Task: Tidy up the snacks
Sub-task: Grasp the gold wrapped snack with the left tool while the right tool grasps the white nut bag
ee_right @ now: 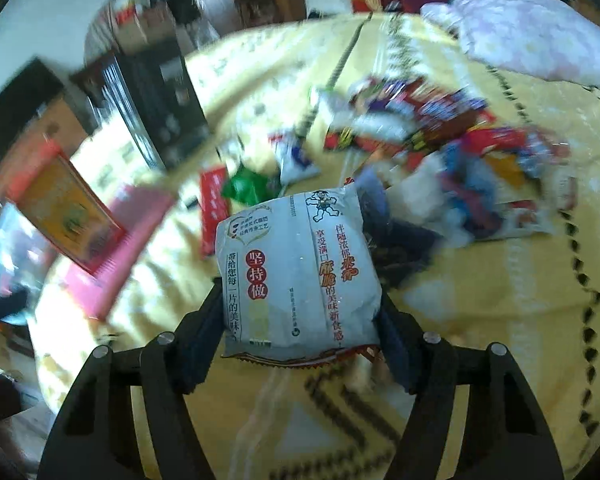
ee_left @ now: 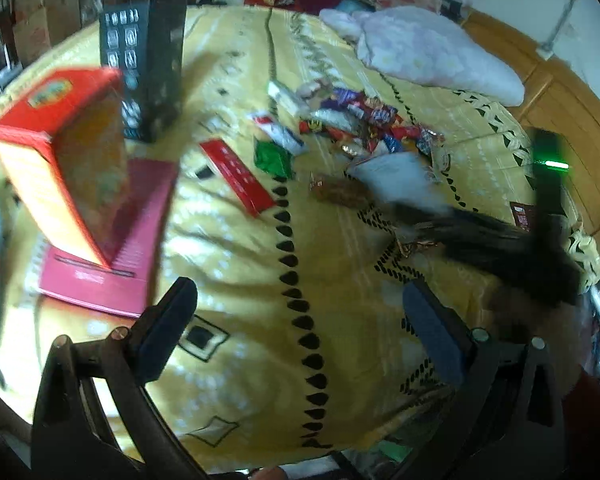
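My right gripper [ee_right: 300, 320] clamps the white rice-cracker packet [ee_right: 296, 272] above the yellow bedspread [ee_right: 480, 300]; my left gripper [ee_left: 300, 336] hangs open, empty. The puffy bag could slip sideways if I swing fast.

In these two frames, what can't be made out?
- Snack pile, right wrist view: motion blur smears the wrappers; none can be told apart.
- Right gripper, left wrist view: a dark streak; its jaws cannot be read there.
- White packet, right wrist view: its underside and the pads' contact are hidden behind it.
- Red box, left wrist view: label blurred.
- Left gripper: open, empty.
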Available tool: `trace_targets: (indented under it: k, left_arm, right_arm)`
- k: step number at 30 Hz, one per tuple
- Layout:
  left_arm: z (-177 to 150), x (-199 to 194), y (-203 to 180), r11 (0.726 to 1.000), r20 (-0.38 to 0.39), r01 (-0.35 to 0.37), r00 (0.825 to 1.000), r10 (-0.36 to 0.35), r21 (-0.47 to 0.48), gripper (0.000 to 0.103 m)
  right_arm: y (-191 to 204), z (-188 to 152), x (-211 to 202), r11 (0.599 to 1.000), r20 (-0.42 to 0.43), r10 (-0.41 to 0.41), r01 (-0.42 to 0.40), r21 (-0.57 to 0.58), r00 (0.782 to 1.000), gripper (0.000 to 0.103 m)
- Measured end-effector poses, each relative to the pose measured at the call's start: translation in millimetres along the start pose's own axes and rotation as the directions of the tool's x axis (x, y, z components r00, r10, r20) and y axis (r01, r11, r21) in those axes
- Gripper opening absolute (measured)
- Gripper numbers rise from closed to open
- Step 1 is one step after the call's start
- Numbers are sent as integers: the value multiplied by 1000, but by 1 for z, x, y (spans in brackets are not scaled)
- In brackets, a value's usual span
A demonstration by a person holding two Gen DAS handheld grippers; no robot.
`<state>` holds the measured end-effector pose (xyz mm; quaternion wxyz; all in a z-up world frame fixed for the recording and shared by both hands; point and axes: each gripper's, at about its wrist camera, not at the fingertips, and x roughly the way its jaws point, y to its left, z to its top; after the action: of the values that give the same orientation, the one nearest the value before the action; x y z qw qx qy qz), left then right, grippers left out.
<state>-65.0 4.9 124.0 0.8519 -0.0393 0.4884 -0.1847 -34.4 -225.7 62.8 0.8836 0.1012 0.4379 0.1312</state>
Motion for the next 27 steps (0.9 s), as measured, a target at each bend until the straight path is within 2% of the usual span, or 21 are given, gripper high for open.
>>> trace_targets:
  k: [3, 6, 9, 13, 15, 17, 19, 22, 25, 26, 27]
  left_arm:
    - [-1, 23, -3, 1000, -42, 7, 999, -6, 8, 103]
    - [2, 50, -13, 999, -88, 23, 996, -19, 43, 100]
    - [18, 69, -29, 996, -99, 53, 994, -46, 68, 94]
    - [45, 91, -63, 979, -75, 67, 996, -53, 192, 93]
    - [57, 112, -85, 954, -111, 92, 992, -62, 286, 93]
    - [67, 129, -96, 938, -131, 105, 989, -65, 331, 94]
    - [79, 150, -98, 946, -162, 106, 985, -58, 305, 94]
    - [92, 170, -87, 972, -183, 104, 981, -66, 211, 94]
    - [96, 183, -83, 979, -168, 52, 986, -18, 197, 93]
    - [96, 184, -85, 977, -169, 67, 985, -33, 202, 93]
    - [94, 183, -87, 973, -183, 113, 980, -76, 201, 91]
  right_arm:
    - [-35, -9, -39, 996, 52, 11, -16, 90, 999, 74]
    - [-67, -17, -57, 987, 59, -26, 16, 160, 998, 74]
    - [-102, -33, -67, 971, 49, -49, 36, 238, 998, 74]
    - [-129, -50, -77, 951, 49, -38, 21, 308, 998, 74]
    - [-135, -55, -77, 948, 54, -26, 8, 320, 998, 74]
    - [-139, -57, -77, 943, 59, -10, -10, 332, 998, 74]
    - [-142, -59, -75, 940, 61, 2, -22, 339, 998, 75]
    - [-149, -62, -72, 934, 64, 20, -41, 354, 998, 75]
    - [-154, -65, -68, 930, 54, 19, -38, 365, 998, 75]
    - [-152, -64, -67, 933, 53, 22, -39, 357, 998, 75]
    - [-150, -63, -67, 936, 58, 35, -53, 347, 998, 75]
